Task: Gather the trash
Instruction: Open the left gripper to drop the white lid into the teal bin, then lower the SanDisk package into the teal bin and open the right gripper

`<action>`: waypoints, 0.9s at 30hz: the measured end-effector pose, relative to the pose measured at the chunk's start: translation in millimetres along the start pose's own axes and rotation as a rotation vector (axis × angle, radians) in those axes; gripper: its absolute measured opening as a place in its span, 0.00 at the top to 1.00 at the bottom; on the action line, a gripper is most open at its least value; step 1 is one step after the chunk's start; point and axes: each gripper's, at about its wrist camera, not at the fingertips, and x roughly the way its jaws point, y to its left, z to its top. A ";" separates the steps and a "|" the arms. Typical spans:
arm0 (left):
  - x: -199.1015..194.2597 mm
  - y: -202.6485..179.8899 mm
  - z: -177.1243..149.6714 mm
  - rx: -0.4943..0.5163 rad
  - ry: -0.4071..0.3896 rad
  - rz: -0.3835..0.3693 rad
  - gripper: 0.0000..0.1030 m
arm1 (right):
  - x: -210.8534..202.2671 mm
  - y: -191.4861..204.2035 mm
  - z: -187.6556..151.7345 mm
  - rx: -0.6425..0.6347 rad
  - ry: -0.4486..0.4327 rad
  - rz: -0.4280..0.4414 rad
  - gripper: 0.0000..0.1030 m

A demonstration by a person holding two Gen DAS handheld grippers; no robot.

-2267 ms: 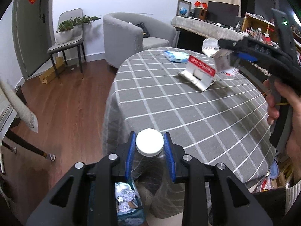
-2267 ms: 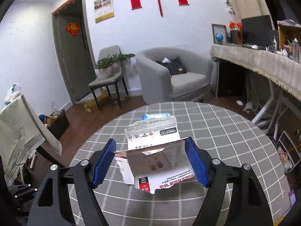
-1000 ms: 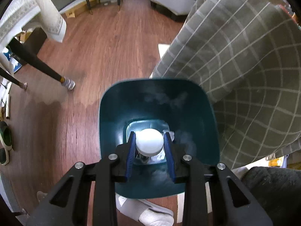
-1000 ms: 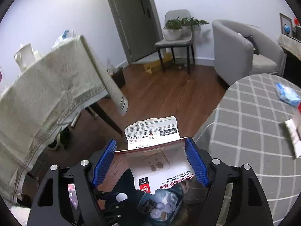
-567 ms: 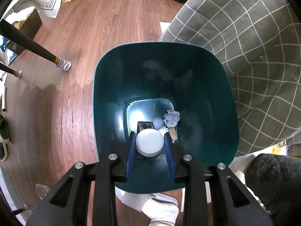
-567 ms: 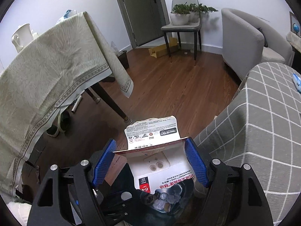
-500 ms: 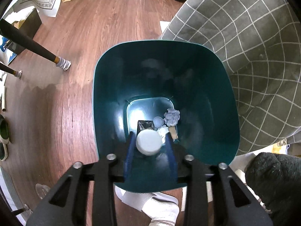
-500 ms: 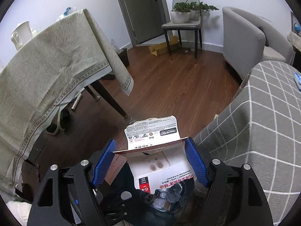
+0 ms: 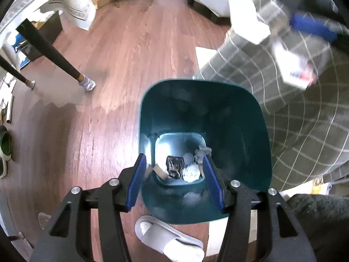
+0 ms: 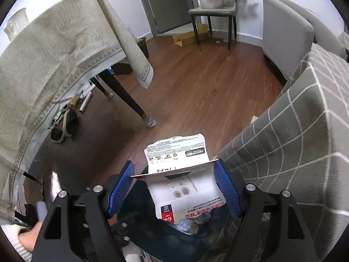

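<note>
The white-capped bottle has left the left hand-held gripper (image 9: pixel 174 183), whose blue jaws are opening with nothing between them, above the deep teal plastic bin (image 9: pixel 250 118). On the bin's floor lie crumpled white paper (image 9: pixel 191 173) and a dark wrapper (image 9: pixel 173 166). The right hand-held gripper (image 10: pixel 173 187) pinches the torn white-and-red memory-card package (image 10: pixel 176 170) above that bin. Beyond, to the right, hangs the bench's grey checked cloth (image 10: pixel 305 131).

The bin (image 9: pixel 257 131) stood on the floor (image 9: pixel 113 69) beside the draped table (image 9: pixel 309 118); crumpled trash (image 9: pixel 192 173) lay at its bottom, a slipper (image 9: pixel 170 240) before it.
</note>
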 end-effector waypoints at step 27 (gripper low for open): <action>-144.2 -22.7 48.4 -0.025 -0.403 -0.059 0.64 | 105.5 11.4 -94.4 -0.089 0.312 -0.059 0.26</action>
